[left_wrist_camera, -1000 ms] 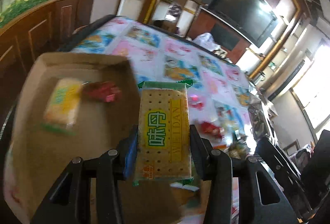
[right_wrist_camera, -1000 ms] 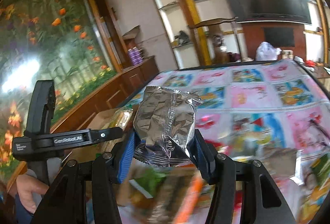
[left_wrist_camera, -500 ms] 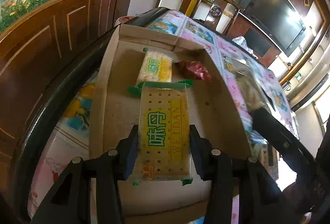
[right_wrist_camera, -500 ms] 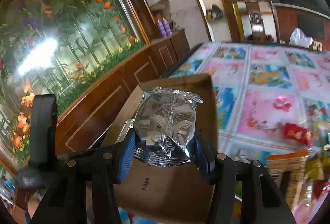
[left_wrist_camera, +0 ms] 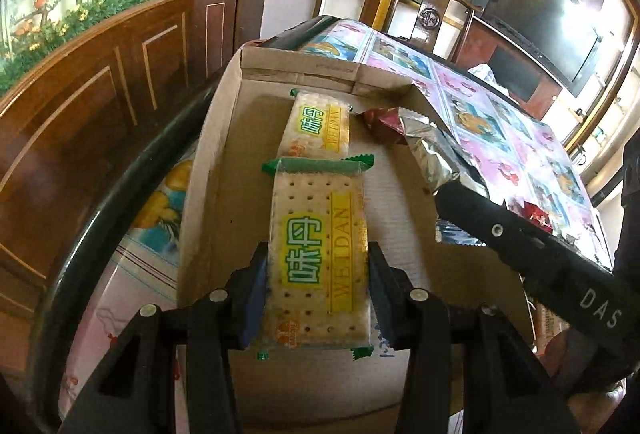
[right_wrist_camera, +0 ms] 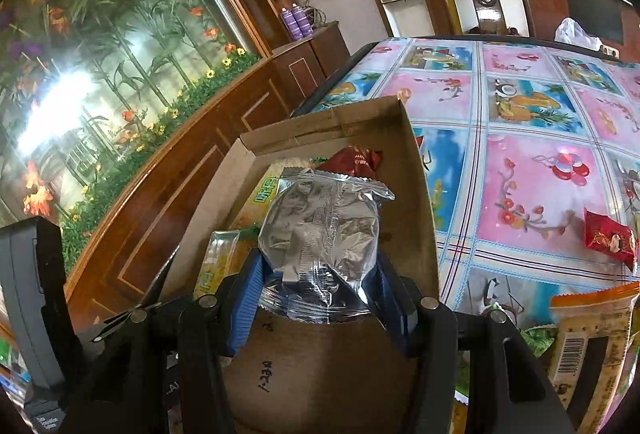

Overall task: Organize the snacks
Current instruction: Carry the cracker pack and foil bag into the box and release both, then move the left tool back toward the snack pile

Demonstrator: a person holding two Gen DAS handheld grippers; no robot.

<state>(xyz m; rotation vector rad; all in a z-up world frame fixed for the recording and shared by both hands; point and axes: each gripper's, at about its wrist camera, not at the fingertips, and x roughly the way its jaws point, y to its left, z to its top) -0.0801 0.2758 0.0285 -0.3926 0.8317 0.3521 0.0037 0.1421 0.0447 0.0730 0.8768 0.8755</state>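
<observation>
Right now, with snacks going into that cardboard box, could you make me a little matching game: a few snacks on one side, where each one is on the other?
Things:
1. silver foil packet
2. held cracker pack
3. dark red packet
4. bright red wrapper

Places:
A. lying on the tablecloth
B. in the left gripper
C. in the right gripper
D. lying inside the box

Pairs: 1-C, 2-B, 3-D, 4-A

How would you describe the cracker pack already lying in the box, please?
On the cartoon-print table sits an open cardboard box. Near its far wall lies a yellow-and-green cracker pack, flat on the floor beside a dark red packet. Unlike its twin, no tool grips it.
</observation>
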